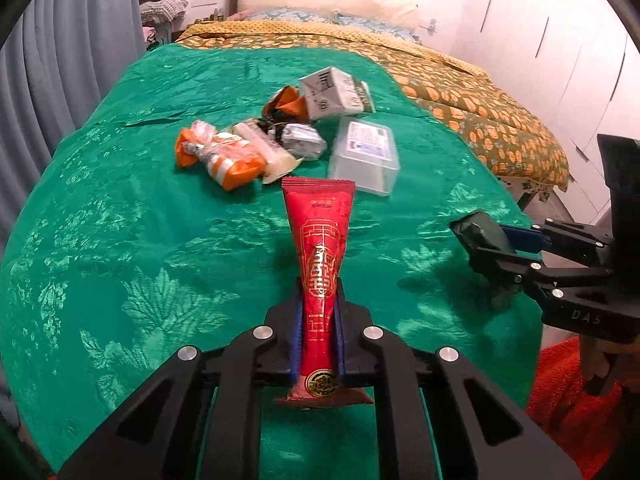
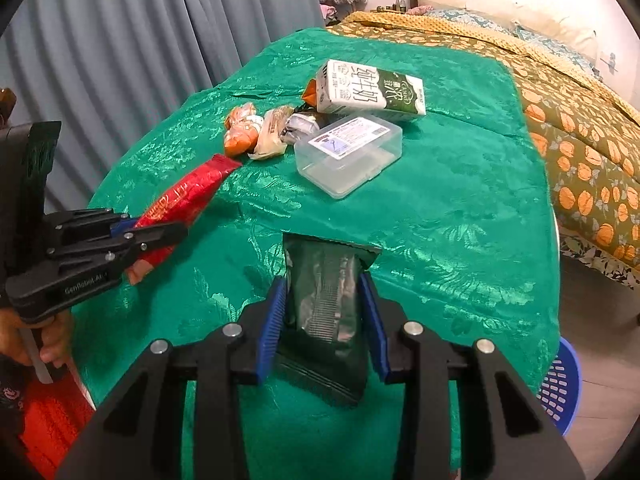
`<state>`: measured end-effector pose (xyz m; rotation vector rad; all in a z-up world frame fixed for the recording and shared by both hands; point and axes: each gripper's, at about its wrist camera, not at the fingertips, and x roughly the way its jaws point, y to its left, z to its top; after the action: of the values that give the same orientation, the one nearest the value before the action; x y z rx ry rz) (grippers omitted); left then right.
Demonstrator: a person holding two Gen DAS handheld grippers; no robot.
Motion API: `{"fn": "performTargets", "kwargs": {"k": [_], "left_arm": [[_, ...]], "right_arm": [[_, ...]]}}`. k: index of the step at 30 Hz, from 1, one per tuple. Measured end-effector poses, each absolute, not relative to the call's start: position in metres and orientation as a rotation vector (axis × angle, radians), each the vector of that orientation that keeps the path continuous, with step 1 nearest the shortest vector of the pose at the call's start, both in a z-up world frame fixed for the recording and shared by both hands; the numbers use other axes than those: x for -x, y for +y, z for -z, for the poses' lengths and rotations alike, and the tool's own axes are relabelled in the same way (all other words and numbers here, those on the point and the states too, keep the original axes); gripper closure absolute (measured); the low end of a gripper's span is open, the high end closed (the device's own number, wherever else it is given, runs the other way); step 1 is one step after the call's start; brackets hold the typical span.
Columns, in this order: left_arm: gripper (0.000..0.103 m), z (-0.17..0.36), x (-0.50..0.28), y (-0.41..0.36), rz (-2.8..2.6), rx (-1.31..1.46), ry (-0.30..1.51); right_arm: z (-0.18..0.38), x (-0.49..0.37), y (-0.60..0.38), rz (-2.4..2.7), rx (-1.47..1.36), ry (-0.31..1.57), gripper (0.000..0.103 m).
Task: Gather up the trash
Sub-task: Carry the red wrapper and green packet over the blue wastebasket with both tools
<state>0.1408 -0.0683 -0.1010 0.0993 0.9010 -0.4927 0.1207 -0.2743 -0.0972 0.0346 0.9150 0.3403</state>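
Green cloth [image 1: 120,208]: left gripper [image 1: 318,300] clamps red wrapper [image 1: 320,240]; right gripper [image 2: 324,304] clamps dark pouch [image 2: 324,292]; litter pile [image 1: 280,136] at 12 o'clock.

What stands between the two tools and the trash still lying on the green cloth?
Nothing visible stands between. But both tools are occupied: the left tool grips a red wrapper, the right tool a dark pouch. The trash pile lies ahead on open green cloth.

green cloth [image 1: 120,208] | grey curtain [image 2: 140,32] | patterned bedspread [image 2: 580,128] | blue basket [image 2: 562,392]
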Motion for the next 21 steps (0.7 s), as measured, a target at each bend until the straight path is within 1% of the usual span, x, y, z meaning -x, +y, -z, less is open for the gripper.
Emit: {"fn": "performTargets", "kwargs": {"k": [21], "left_arm": [[0.093, 0.073, -0.105, -0.147, 0.533, -0.261, 0.799]], "right_arm": [[0.08, -0.106, -0.322, -0.283, -0.107, 0.859, 0.066]]}}
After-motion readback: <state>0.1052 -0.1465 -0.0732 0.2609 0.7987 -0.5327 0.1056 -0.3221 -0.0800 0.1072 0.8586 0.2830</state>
